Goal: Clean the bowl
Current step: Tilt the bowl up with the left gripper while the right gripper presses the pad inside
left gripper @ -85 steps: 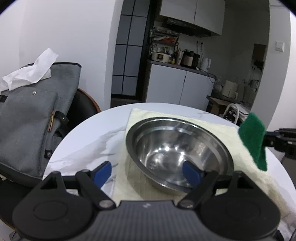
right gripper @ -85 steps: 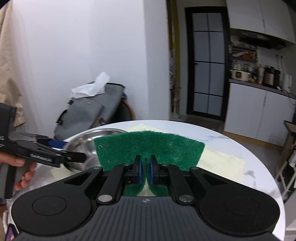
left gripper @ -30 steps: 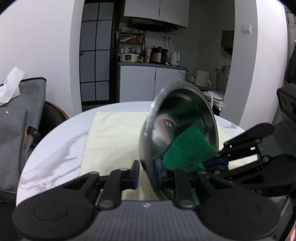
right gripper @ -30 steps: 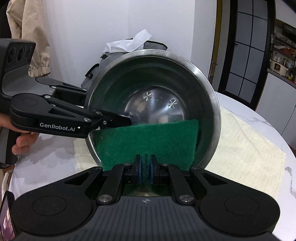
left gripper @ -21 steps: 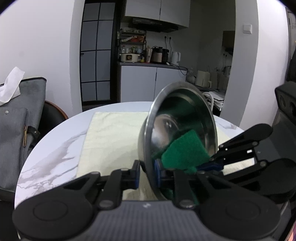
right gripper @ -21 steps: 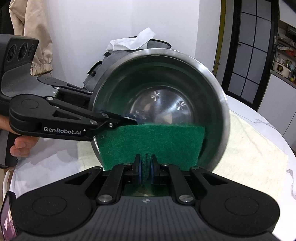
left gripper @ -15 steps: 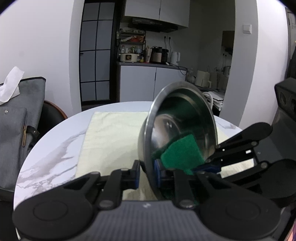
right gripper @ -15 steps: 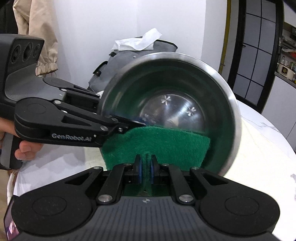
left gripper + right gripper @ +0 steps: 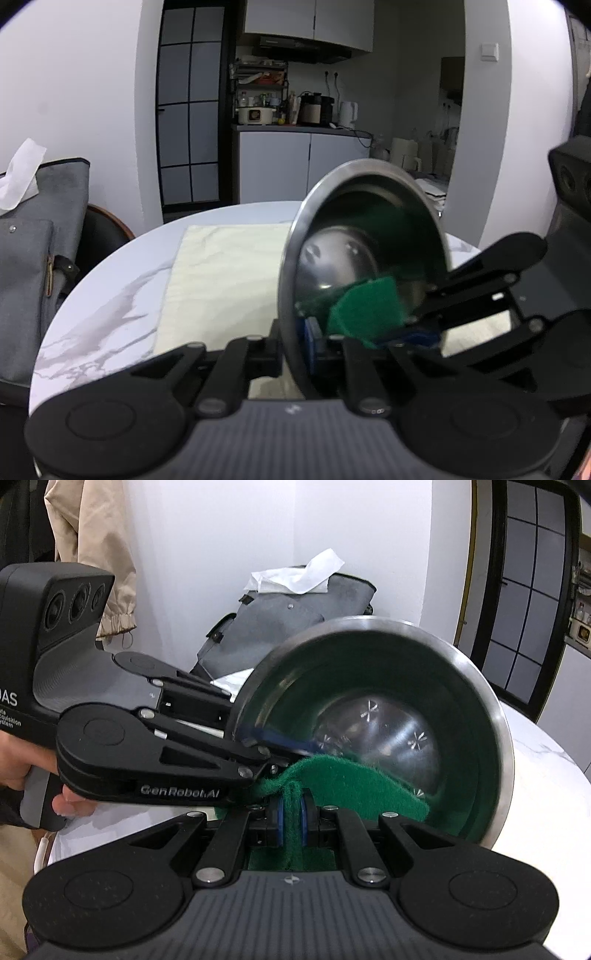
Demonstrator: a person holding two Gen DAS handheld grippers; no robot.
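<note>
Inside tilted bowl (image 9: 399,716), green pad (image 9: 343,786) — R gripper (image 9: 291,821), L gripper (image 9: 291,341) on rim

a home, an open flat with a kitchen at the back. in the upper middle of the left wrist view stand white cabinets (image 9: 295,162), a counter with a rice cooker (image 9: 253,115) and kettle (image 9: 348,113), and a range hood (image 9: 303,46) above. a round marble table (image 9: 110,295) fills the foreground, with a grey backpack (image 9: 33,236) at the left edge.
</note>
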